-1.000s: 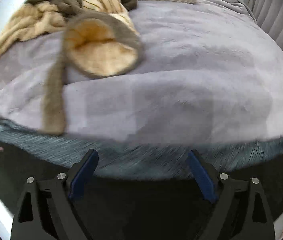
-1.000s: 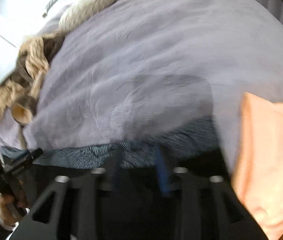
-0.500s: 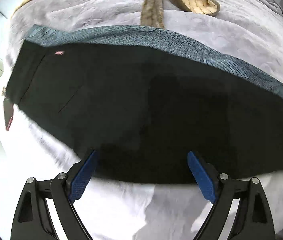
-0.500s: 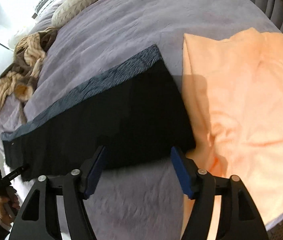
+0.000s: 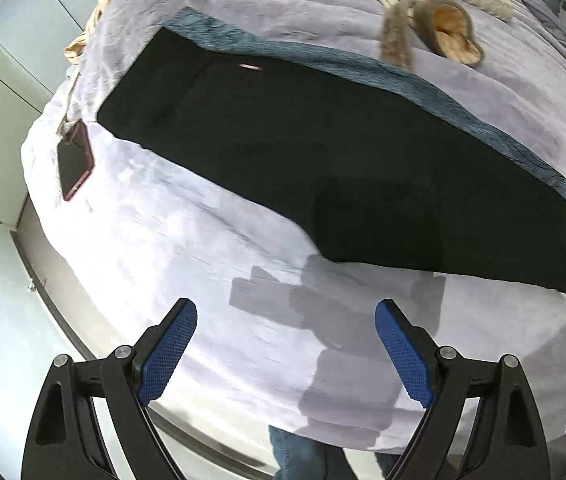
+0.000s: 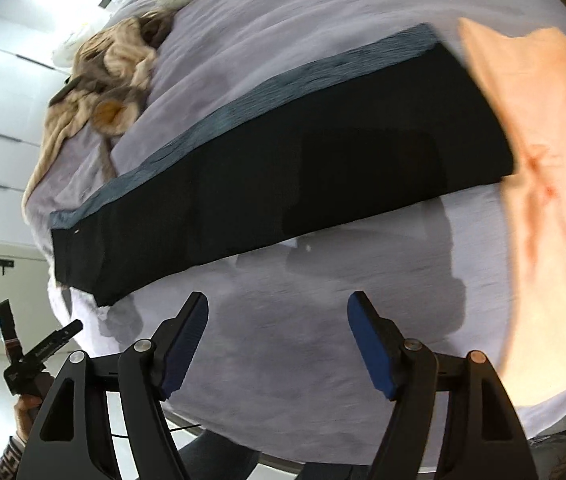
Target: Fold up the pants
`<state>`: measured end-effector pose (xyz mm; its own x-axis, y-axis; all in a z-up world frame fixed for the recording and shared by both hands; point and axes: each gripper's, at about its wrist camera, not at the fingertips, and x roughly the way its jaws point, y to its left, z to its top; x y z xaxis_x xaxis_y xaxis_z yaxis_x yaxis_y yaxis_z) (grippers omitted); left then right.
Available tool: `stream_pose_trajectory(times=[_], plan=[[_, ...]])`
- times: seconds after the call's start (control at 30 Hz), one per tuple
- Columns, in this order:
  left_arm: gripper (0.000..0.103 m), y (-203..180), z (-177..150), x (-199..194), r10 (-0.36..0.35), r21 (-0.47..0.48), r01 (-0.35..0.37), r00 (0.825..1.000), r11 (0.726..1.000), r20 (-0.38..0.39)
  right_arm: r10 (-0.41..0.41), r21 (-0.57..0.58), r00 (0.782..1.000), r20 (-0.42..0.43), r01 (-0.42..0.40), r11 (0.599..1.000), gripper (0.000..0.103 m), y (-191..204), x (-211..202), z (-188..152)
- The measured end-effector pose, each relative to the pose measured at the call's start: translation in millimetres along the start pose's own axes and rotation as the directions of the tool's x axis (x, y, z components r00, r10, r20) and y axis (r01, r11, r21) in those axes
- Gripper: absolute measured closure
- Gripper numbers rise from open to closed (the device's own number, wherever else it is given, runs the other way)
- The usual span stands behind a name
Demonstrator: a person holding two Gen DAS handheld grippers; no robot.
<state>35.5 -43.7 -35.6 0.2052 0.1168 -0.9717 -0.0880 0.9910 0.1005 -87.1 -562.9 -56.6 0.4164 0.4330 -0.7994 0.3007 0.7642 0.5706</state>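
Your left gripper (image 5: 285,346) spread wide and empty, your right gripper (image 6: 277,340) likewise, black pants (image 5: 323,152) flat lengthwise across the lavender bed (image 5: 203,264), beyond both, peach cloth (image 6: 543,160) at their far end

The left gripper (image 5: 285,344) is wide open at 6 o'clock, holding nothing. The black pants (image 5: 323,152) lie flat on the purple blanket (image 5: 187,248), stretching from 11 o'clock to 3 o'clock. A dark phone (image 5: 75,160) lies at 9 o'clock, and a pile of tan clothes (image 5: 423,4) sits near 1 o'clock.
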Motion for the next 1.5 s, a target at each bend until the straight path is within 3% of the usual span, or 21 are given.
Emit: stream_pose_trajectory(times=[0.3, 0.47, 0.6, 0.7, 0.8, 0.87, 0.97, 1.1, 1.13, 1.17, 1.2, 1.23, 1.37, 1.5], plan=[[0.011, 82, 64, 30, -0.058, 0.060, 0.056, 0.998, 0.997, 0.038, 0.002, -0.010, 1.000, 0.008, -0.002, 1.000, 0.027, 100, 41, -11], [0.011, 122, 101, 36, -0.127, 0.129, 0.113, 0.987, 0.985, 0.102, -0.013, -0.126, 1.000, -0.025, 0.010, 0.992, 0.027, 196, 88, 6], [0.011, 129, 125, 46, -0.188, 0.180, 0.163, 0.973, 0.970, 0.131, 0.034, -0.239, 0.997, -0.062, -0.048, 0.970, 0.027, 281, 126, 37], [0.011, 120, 141, 60, -0.227, 0.199, 0.195, 0.962, 0.960, 0.150, 0.043, -0.383, 0.995, -0.088, -0.074, 0.921, 0.027, 350, 159, 68], [0.011, 109, 154, 95, -0.218, 0.184, 0.192, 0.967, 0.964, 0.131, 0.037, -0.518, 0.990, -0.133, -0.101, 0.849, 0.027, 415, 204, 97], [0.011, 106, 154, 111, -0.204, 0.178, 0.180, 0.971, 0.967, 0.129, 0.032, -0.567, 0.985, -0.169, -0.123, 0.815, 0.027, 442, 233, 106], [0.004, 100, 148, 113, -0.214, 0.229, 0.172, 0.961, 0.958, 0.175, 0.032, -0.620, 0.976, -0.214, -0.161, 0.768, 0.027, 477, 276, 112], [0.004, 96, 141, 113, -0.208, 0.256, 0.152, 0.956, 0.955, 0.208, 0.022, -0.702, 0.970, -0.243, -0.191, 0.686, 0.032, 513, 313, 111], [0.004, 96, 140, 113, -0.212, 0.255, 0.156, 0.954, 0.954, 0.210, -0.007, -0.723, 0.970, -0.242, -0.175, 0.668, 0.038, 519, 322, 109], [0.004, 96, 140, 113, -0.216, 0.255, 0.159, 0.953, 0.954, 0.211, -0.041, -0.736, 0.971, -0.237, -0.152, 0.660, 0.067, 522, 329, 108], [0.004, 96, 139, 112, -0.219, 0.256, 0.162, 0.953, 0.953, 0.211, -0.065, -0.730, 0.967, -0.248, -0.142, 0.668, 0.089, 523, 335, 108], [0.004, 97, 139, 110, -0.225, 0.252, 0.169, 0.951, 0.953, 0.211, -0.058, -0.722, 0.965, -0.254, -0.149, 0.676, 0.097, 524, 334, 109], [0.004, 102, 138, 108, -0.251, 0.225, 0.201, 0.942, 0.953, 0.221, -0.012, -0.734, 0.970, -0.243, -0.175, 0.657, 0.099, 537, 322, 115], [0.004, 93, 135, 116, -0.204, 0.272, 0.137, 0.951, 0.952, 0.234, -0.060, -0.731, 0.976, -0.208, -0.114, 0.673, 0.099, 549, 348, 122]])
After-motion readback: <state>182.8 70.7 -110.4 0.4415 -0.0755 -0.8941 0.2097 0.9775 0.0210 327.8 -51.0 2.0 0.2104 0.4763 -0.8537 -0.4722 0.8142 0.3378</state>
